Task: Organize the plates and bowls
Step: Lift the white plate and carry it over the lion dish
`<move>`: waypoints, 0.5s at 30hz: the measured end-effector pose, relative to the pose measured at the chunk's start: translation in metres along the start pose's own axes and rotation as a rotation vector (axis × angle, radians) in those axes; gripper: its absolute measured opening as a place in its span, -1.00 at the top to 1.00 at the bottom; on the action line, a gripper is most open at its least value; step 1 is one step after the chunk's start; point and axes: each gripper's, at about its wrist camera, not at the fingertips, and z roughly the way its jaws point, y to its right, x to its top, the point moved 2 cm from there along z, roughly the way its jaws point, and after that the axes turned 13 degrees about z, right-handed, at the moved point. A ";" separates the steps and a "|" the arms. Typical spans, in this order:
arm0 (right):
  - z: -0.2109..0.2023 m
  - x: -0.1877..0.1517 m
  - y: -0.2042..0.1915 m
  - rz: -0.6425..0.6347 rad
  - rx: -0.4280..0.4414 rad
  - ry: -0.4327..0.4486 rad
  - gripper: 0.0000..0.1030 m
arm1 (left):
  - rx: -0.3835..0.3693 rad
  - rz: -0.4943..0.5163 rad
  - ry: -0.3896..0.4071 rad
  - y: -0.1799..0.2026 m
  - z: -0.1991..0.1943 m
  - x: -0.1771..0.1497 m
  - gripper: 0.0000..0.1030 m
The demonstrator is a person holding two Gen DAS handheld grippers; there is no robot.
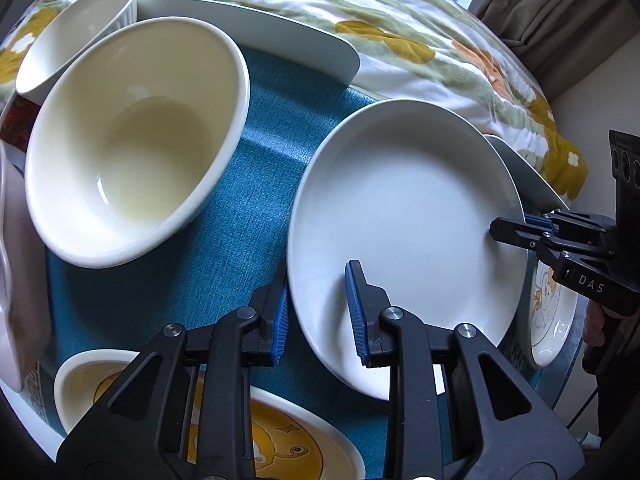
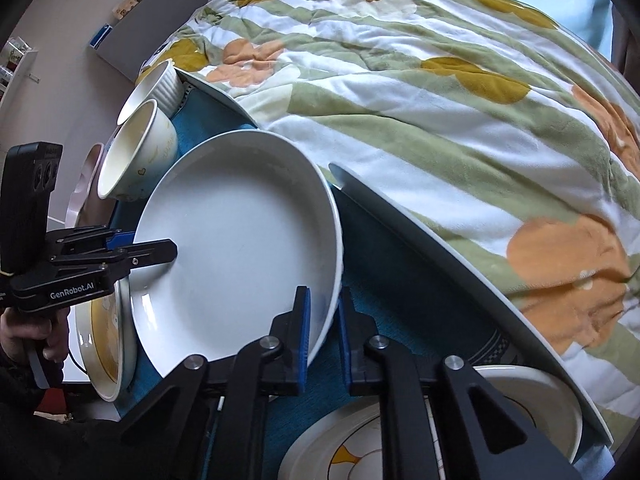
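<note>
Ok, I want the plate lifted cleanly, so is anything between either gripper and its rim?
Nothing visible is. The left gripper and the right gripper each have the plate's rim between their fingers, on opposite sides. The bowl stands apart from it.

Left gripper (image 1: 320, 312) pointed steeply down, jaws nearly closed, plate rim pinched between blue pads (image 1: 358, 312). One finger seen inside plate (image 1: 404, 220), other outside rim. Same gripper seen from right camera at far left (image 2: 148, 248), held from below by hand (image 2: 36, 336) wrapped round handle.

Right gripper (image 2: 323, 336) also tipped down, jaws closed tight on opposite rim of plate, blue pads (image 2: 304, 332) pressed on both sides. Seen from left camera at right edge (image 1: 520, 232), fingertips clamped on rim.
</note>
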 end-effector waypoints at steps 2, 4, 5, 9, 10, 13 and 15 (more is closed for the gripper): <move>-0.001 0.000 -0.001 0.001 -0.004 0.007 0.77 | 0.007 -0.002 -0.003 0.000 -0.001 0.000 0.56; -0.002 -0.001 -0.002 0.004 -0.004 0.011 0.77 | 0.013 -0.001 -0.003 0.002 -0.002 -0.002 0.57; -0.003 -0.002 -0.002 0.006 -0.002 0.010 0.77 | 0.015 0.001 -0.002 0.002 -0.003 -0.002 0.58; -0.007 -0.006 -0.002 0.012 -0.002 0.017 0.77 | 0.016 0.006 0.010 0.004 -0.010 -0.002 0.62; -0.008 -0.007 -0.002 0.014 -0.002 0.019 0.77 | 0.015 0.008 0.014 0.005 -0.011 -0.001 0.62; -0.014 -0.009 -0.002 0.016 -0.006 0.027 0.77 | 0.016 0.021 0.027 0.008 -0.019 0.000 0.62; -0.018 -0.010 -0.002 0.018 -0.009 0.035 0.77 | 0.014 0.028 0.037 0.010 -0.025 0.000 0.63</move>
